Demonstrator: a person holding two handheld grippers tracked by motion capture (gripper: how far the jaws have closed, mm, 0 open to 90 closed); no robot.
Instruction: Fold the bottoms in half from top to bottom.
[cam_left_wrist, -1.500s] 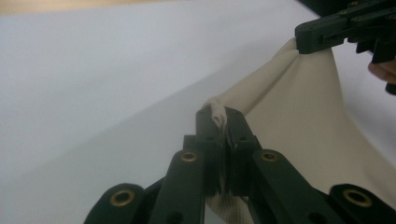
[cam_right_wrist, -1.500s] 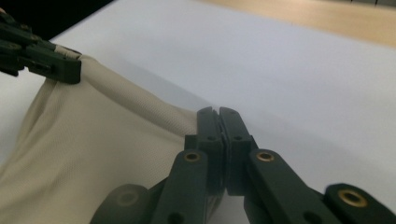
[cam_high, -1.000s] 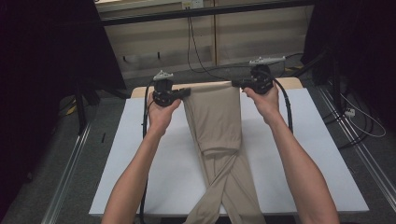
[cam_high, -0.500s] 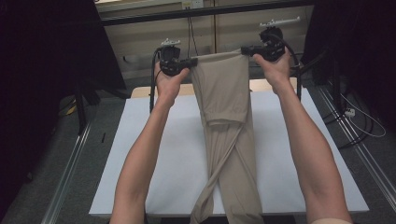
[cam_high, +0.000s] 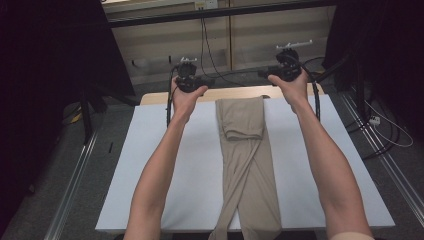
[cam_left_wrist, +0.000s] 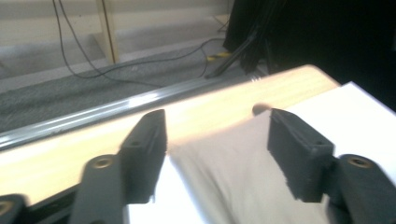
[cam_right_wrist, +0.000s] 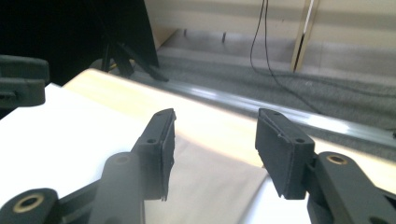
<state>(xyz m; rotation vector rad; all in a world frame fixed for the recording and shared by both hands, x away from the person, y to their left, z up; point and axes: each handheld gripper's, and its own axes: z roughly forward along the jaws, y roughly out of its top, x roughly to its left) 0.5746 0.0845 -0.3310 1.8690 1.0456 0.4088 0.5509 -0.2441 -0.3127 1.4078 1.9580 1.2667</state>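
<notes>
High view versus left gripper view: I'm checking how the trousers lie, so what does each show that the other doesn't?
The high view alone shows the trousers full length, legs crossing low down, the top folded over, plus both forearms and the right gripper. The left gripper view alone shows its open jaws apart from the cloth. Both show the beige trousers, white table and wooden edge.

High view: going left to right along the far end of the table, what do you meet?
Left gripper → folded top of the beige trousers lying on the white table → right gripper.
</notes>
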